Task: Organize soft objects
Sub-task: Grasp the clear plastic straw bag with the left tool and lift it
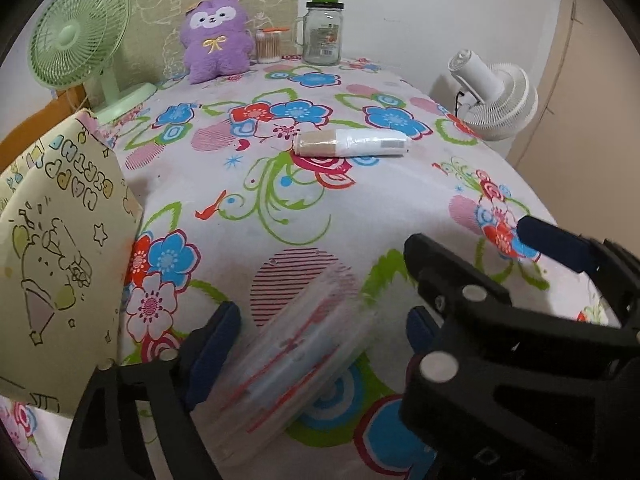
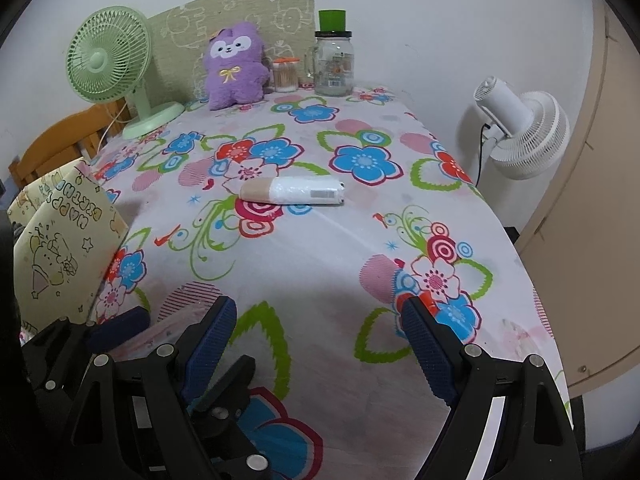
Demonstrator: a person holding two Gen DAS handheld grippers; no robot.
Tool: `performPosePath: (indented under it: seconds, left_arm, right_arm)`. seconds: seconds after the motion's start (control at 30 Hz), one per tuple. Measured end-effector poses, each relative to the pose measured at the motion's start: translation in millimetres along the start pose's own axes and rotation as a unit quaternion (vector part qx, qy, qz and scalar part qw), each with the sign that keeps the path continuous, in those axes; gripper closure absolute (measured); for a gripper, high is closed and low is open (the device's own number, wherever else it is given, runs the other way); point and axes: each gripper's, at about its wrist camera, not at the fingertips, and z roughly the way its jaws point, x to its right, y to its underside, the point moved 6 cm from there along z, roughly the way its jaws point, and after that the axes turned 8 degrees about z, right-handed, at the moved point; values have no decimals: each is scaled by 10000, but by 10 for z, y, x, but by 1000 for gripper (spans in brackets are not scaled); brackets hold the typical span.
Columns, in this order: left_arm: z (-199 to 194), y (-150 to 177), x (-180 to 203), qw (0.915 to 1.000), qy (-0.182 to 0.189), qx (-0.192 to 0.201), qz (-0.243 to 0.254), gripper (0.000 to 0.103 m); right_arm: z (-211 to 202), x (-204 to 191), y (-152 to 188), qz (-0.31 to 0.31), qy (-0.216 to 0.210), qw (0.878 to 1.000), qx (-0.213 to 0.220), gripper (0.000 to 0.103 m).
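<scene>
Bench under a floral cloth, with open room through its middle and right side down to the near edge. A paper gift bag stands at the left edge. A purple plush toy sits against the far wall, and a wrapped white roll lies alone at mid-bench. Left claw: jaws apart, straddling a clear plastic packet; pad contact cannot be told. Right claw: jaws apart, empty.

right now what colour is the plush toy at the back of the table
Purple, with a white face and a yellow bow. The plush toy shows best in the left wrist view.
</scene>
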Motion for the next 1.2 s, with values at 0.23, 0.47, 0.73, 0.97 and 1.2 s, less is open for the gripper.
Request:
performPosePath:
  seconds: [0.23,0.47,0.73,0.97,1.2]
  left_arm:
    - [-87,104,-49,9999,-33,-57,113,28]
    - [-176,216,-74,9995,-85,-2,320,27]
    - [-210,228,-146,9999,-1,38,120,65]
    - [-210,149,-114,9997,-36,100,222,80]
    - [-255,-53,-134,9994,-35,284,180,82]
  right_arm:
    - [-80,-22,41,30,-24,10000,61,16]
    - [-172,-78,90,78,-52,9999,125,16]
    - [-197,-144,127,37,-18,9999,132,16]
    - [-168,-163,108,22,26,9999,105,16]
    - [-141,-142,12,75,26,9999,109,16]
